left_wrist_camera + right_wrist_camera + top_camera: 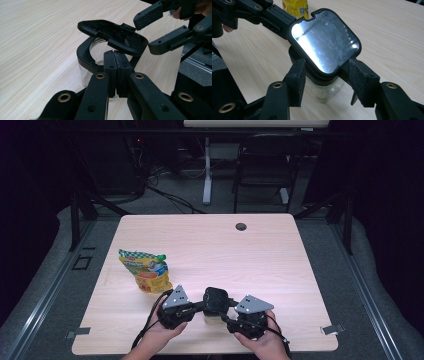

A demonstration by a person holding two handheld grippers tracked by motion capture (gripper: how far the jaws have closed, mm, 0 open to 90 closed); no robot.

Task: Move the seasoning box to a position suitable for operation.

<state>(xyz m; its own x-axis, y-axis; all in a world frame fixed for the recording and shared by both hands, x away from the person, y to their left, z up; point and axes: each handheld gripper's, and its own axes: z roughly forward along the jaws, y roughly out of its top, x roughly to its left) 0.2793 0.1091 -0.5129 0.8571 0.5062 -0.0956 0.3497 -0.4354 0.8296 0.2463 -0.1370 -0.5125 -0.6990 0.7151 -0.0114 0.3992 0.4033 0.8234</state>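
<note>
A jar (214, 316) stands on the table (260, 255) near its front edge, about midway across. A lid (215, 299) sits tilted over the jar's mouth, raised on one side. The left gripper (196, 308) lies just left of the jar, its jaws together at the jar's rim. The right gripper (226, 318) lies just right of the jar, its jaws on either side of the lid's edge. A pouch (145, 270) lies on the table to the left of and behind the jar, apart from it. A hole (241, 226) is set in the table near its far edge. A chair (262, 167) stands on the floor behind the table.
</note>
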